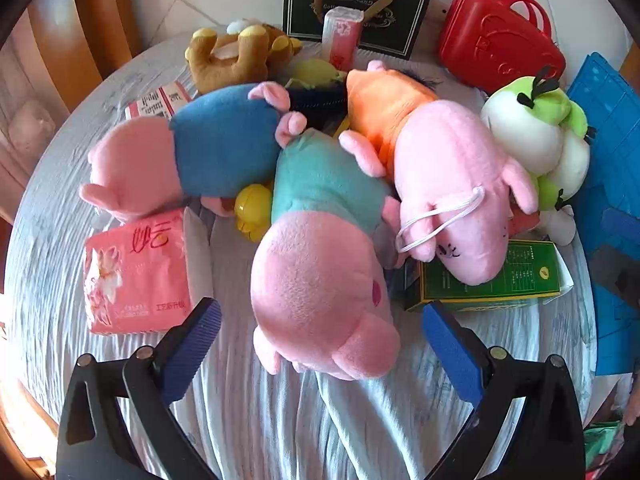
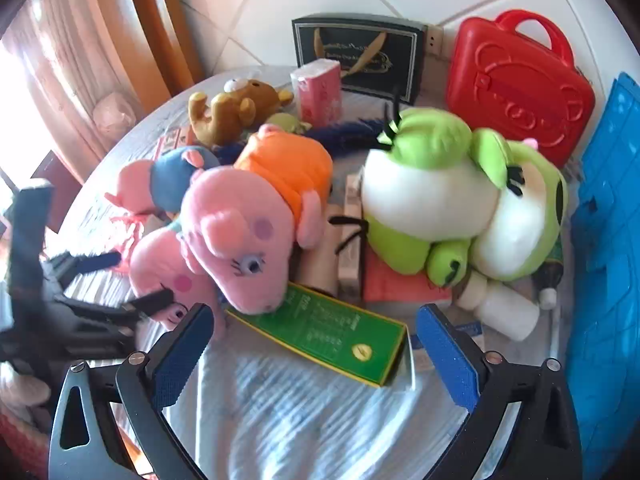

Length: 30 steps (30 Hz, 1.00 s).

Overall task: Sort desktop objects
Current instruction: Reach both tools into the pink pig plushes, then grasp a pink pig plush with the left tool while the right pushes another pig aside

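Left gripper (image 1: 320, 344) fingers spread, straddling the teal-shirted pig plush (image 1: 320, 264) (likely lining up a grasp). Right gripper (image 2: 310, 344) fingers likewise apart, holding nothing, over the green box (image 2: 332, 336), which lies just right of that pig.
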### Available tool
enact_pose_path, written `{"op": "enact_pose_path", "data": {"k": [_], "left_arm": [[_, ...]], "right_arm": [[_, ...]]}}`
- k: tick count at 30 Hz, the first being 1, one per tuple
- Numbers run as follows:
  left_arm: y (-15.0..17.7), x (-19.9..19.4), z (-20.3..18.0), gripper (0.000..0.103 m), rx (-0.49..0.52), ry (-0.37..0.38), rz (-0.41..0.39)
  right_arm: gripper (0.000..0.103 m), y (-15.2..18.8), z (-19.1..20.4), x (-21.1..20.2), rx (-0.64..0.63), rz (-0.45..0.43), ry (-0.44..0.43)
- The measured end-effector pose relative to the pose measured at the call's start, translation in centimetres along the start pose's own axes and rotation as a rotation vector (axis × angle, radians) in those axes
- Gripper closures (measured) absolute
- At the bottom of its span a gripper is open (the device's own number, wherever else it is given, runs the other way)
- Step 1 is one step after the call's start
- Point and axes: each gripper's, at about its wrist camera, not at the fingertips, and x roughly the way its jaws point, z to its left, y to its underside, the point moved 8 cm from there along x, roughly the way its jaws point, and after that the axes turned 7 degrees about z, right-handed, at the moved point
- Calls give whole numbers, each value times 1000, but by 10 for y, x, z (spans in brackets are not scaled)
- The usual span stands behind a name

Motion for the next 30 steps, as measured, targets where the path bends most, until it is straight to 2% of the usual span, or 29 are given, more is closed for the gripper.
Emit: {"op": "enact_pose_path", "data": {"k": [2, 3, 4, 5, 6, 8, 13, 18, 23, 25, 26, 30], "left_arm": [[2, 16, -4, 1, -49, 57, 29], [3, 24, -4, 2, -65, 54, 39], [4, 32, -4, 11, -69, 36, 42], [5, 39, -3, 27, -64, 15, 37], [6, 44, -1, 28, -66, 5, 35], [6, 43, 3, 30, -94, 56, 13], [-3, 37, 2, 31, -47, 11, -52], [-9, 45, 2, 30, -59, 32, -61], [-15, 56, -2, 31, -61, 20, -51], [-16, 51, -3, 37, -57, 24, -67], [-16, 47, -4, 39, -52, 21, -75], [-21, 17, -7, 41, -33, -5, -136]], "right_arm": [[0, -8, 9, 0, -11, -9, -3], [0, -12, 14, 2, -19, -10, 1], [0, -14, 18, 5, -23, -9, 4], [0, -17, 22, 10, -26, -5, 7], [0, -19, 27, 15, -30, -5, 11], [0, -20, 34, 28, -38, 0, 18], [0, -20, 49, 60, -56, 19, 16], [3, -25, 56, 88, -64, 9, 53], [4, -29, 53, 109, -55, -2, 84], [38, -27, 50, 116, -39, 12, 67], [47, -26, 49, 118, -23, 25, 33], [51, -28, 47, 98, -14, -22, 11]]}}
